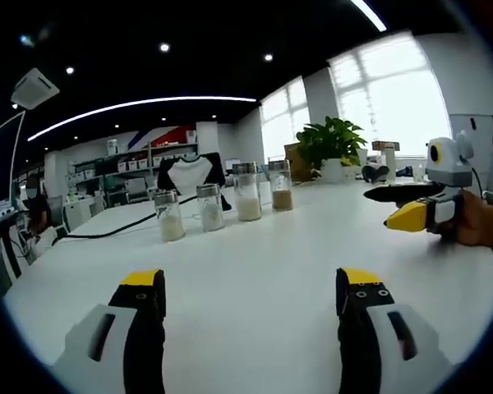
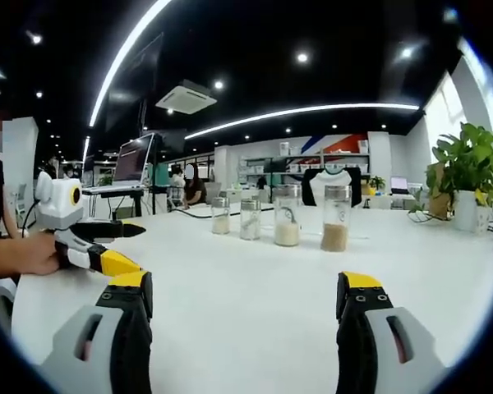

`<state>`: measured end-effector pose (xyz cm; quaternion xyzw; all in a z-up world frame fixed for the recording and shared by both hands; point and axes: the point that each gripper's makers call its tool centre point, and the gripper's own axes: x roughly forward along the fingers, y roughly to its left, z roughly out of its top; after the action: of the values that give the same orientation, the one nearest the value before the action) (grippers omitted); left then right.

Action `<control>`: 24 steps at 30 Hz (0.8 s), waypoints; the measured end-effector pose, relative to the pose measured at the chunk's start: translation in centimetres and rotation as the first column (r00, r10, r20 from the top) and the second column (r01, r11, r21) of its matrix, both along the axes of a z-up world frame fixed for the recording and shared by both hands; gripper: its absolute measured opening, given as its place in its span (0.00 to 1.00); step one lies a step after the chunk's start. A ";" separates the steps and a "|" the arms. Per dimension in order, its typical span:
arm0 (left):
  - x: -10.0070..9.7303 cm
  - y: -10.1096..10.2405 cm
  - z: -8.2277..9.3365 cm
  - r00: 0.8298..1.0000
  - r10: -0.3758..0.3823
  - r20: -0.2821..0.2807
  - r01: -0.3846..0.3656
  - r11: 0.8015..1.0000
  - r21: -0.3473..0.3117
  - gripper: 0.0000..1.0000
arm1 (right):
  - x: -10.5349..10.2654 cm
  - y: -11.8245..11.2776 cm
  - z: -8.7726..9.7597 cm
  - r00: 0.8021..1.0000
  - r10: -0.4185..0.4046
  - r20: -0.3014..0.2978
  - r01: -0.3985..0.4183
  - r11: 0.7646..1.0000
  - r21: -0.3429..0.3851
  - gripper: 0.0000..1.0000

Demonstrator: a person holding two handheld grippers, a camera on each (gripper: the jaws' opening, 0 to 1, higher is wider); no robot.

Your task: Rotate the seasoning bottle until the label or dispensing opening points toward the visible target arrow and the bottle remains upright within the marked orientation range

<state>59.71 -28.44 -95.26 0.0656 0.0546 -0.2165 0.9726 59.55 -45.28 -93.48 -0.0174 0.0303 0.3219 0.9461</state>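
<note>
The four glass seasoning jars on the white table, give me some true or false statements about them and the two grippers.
1. Four clear glass jars with metal lids stand upright in a row on the white table. True.
2. One jar lies on its side. False: all stand upright.
3. The right gripper is clamped on a jar. False: its jaws are open, holding nothing, short of the jars.
4. The left gripper is open, holding nothing. True.
5. The brown-filled jar stands at one end of the row. True.
</note>
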 end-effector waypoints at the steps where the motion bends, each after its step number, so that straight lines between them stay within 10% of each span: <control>1: 0.1 0.0 0.0 1.000 0.002 0.005 -0.002 1.000 0.014 0.89 | 0.0 0.0 0.0 1.000 0.000 0.000 0.000 1.000 -0.002 0.94; 15: 1.2 1.1 0.6 0.999 0.036 0.009 -0.035 0.997 -0.063 0.89 | -0.1 0.1 -0.2 1.000 0.007 -0.009 -0.007 1.000 -0.005 0.94; 24: 2.5 0.9 0.7 0.999 0.033 0.033 -0.035 0.999 0.042 0.92 | 0.0 -0.2 0.0 1.000 0.002 -0.004 -0.002 1.000 0.011 0.93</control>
<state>62.26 -27.57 -94.55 0.0890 0.0447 -0.1977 0.9752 59.58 -45.43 -93.43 -0.0118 0.0303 0.3230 0.9458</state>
